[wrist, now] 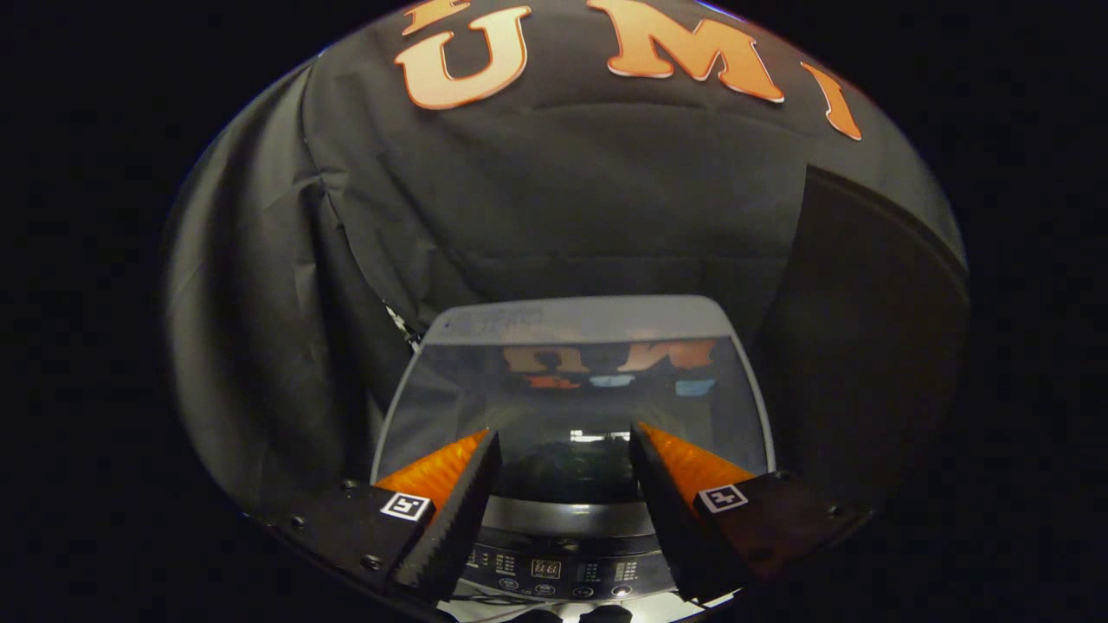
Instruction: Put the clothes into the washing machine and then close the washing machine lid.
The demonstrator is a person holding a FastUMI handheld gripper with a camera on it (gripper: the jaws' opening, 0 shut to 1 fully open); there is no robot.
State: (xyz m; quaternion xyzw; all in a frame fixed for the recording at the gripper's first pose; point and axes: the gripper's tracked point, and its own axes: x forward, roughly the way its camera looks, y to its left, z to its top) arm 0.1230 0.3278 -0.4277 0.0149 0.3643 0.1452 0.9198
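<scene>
The gripper (563, 437) is held above the washer (571, 519), its fingers spread wide apart with nothing between them. The glass lid (571, 389) lies closed and flat, just ahead of the fingers. The control panel (554, 571) is seen below, between the fingers. The clothes cannot be made out through the dark glass.

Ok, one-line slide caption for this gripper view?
Open gripper held empty above the washing machine, its glass lid down.
</scene>
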